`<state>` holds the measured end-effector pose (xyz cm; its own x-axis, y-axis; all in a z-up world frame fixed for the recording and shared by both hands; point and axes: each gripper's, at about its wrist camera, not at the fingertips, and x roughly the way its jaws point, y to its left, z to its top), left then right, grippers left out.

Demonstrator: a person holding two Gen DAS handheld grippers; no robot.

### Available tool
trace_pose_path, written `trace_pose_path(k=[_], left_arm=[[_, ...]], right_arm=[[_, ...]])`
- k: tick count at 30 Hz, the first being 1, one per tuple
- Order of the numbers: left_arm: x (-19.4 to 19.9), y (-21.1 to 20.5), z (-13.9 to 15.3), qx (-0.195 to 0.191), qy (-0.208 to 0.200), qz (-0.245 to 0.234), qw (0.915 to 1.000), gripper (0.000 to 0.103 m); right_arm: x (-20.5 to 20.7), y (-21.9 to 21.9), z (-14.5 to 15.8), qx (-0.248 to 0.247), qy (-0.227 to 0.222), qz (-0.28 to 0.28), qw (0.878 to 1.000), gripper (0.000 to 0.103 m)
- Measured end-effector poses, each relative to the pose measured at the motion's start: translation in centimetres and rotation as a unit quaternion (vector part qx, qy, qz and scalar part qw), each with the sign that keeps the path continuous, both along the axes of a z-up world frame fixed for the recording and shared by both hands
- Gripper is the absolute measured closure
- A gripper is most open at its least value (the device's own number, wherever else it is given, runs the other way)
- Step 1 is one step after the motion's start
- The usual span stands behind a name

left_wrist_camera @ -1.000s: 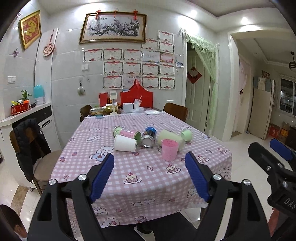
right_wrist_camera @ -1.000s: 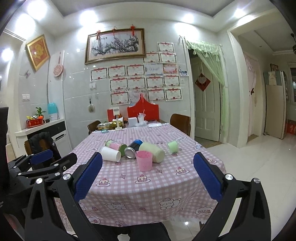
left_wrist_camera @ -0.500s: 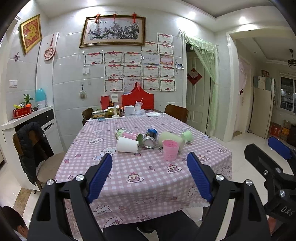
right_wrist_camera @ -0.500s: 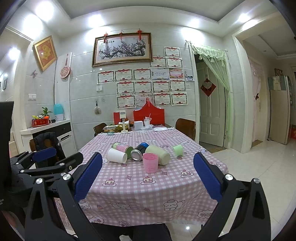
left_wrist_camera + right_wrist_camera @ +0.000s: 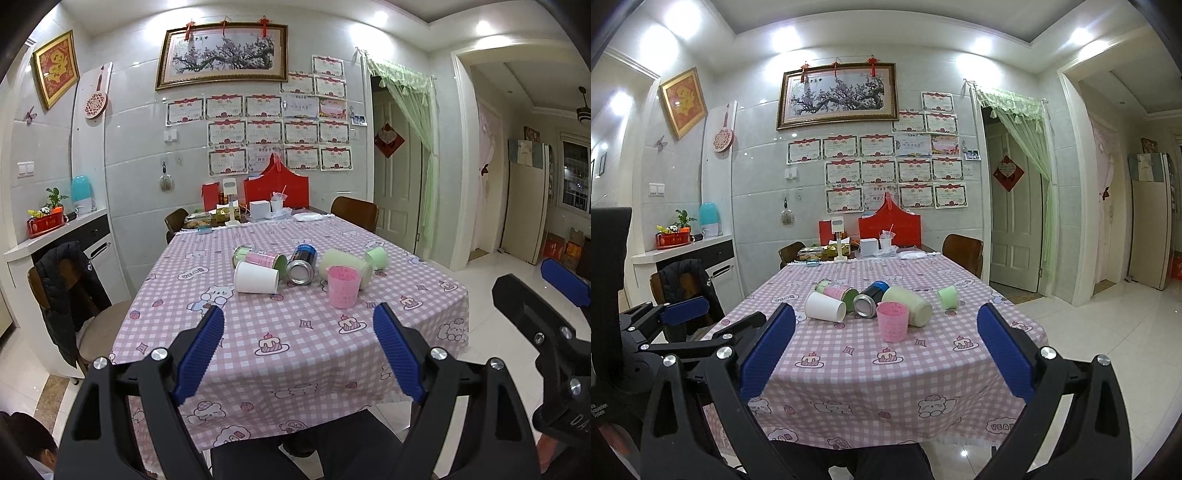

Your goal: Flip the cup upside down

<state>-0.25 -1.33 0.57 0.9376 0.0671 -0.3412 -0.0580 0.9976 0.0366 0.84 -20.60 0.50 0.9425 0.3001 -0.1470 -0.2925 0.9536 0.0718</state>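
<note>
Right wrist view: pink cup (image 5: 892, 321) upright at frame centre, lying cups (image 5: 825, 307) crowding behind it. We hold right gripper (image 5: 886, 354) and left gripper (image 5: 298, 354) wide, empty, well short. Risk: reaching in may knock neighbours rolling.

The counter (image 5: 295, 332) wears a pink-and-white checked cloth printed with cakes and bears. On it: a pink cup (image 5: 343, 286), a white cup (image 5: 255, 277), a pale green cup (image 5: 377, 257), and a blue-and-black can (image 5: 303, 260). Both claws' pads (image 5: 768, 354) are blue on black frames.
</note>
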Motion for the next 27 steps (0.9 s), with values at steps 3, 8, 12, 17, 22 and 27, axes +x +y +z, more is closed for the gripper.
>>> trace_pose_path(k=[3,8,12,17,22,27], left_arm=[[-0.01,0.01,0.06,0.0,0.0,0.0,1.0,0.021],[0.02,0.04,0.16,-0.002,-0.001,0.001,1.0,0.021],[-0.05,0.08,0.18,-0.004,-0.002,0.002,1.0,0.021],[-0.14,0.03,0.2,-0.001,-0.004,0.002,1.0,0.021],[-0.27,-0.09,0.28,0.001,-0.005,0.0,1.0,0.021],[-0.35,-0.2,0.3,0.002,-0.008,0.0,1.0,0.021]], right_arm=[[0.04,-0.02,0.03,0.0,0.0,0.0,1.0,0.008],[0.06,-0.08,-0.01,-0.001,0.001,-0.001,1.0,0.008],[0.08,-0.16,-0.14,0.0,0.001,-0.002,1.0,0.008],[0.09,-0.19,-0.13,0.0,0.001,-0.001,1.0,0.008],[0.13,-0.34,-0.21,0.001,0.003,-0.002,1.0,0.008],[0.14,-0.51,-0.23,0.003,0.002,-0.002,1.0,0.008]])
